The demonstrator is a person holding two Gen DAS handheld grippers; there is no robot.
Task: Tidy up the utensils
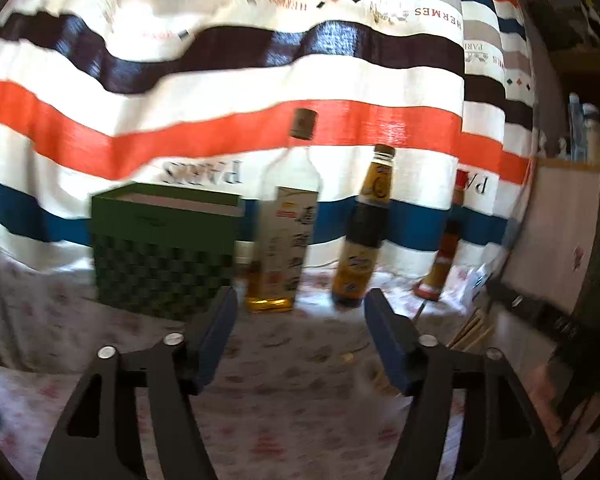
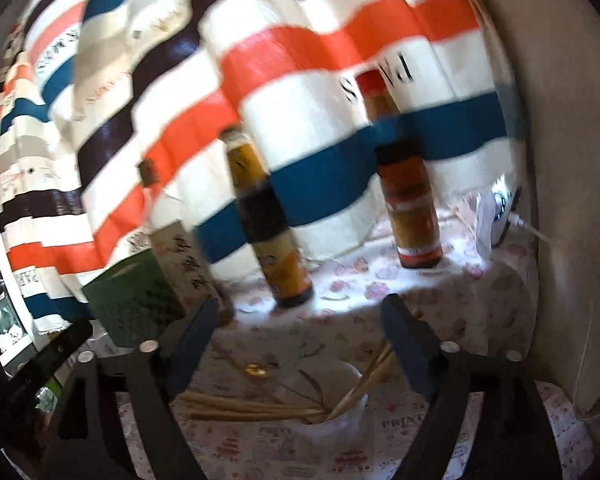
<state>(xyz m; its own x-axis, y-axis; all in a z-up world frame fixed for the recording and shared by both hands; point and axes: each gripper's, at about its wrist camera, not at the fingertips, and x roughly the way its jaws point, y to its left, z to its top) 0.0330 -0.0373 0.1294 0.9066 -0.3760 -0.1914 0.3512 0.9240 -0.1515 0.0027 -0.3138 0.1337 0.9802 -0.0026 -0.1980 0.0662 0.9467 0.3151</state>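
Both the left gripper (image 1: pixel 300 308) and right gripper (image 2: pixel 300 316) gape wide, empty, above chopsticks (image 2: pixel 252 406).

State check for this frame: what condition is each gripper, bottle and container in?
left gripper: open, nothing between its jaws
right gripper: open, empty
white cup: upright, holding chopsticks
green box: upright
clear oil bottle: upright, capped
dark sauce bottle: upright, capped

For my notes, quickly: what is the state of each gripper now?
Left gripper: open, holding nothing.
Right gripper: open, holding nothing; a white cup of chopsticks lies below it.
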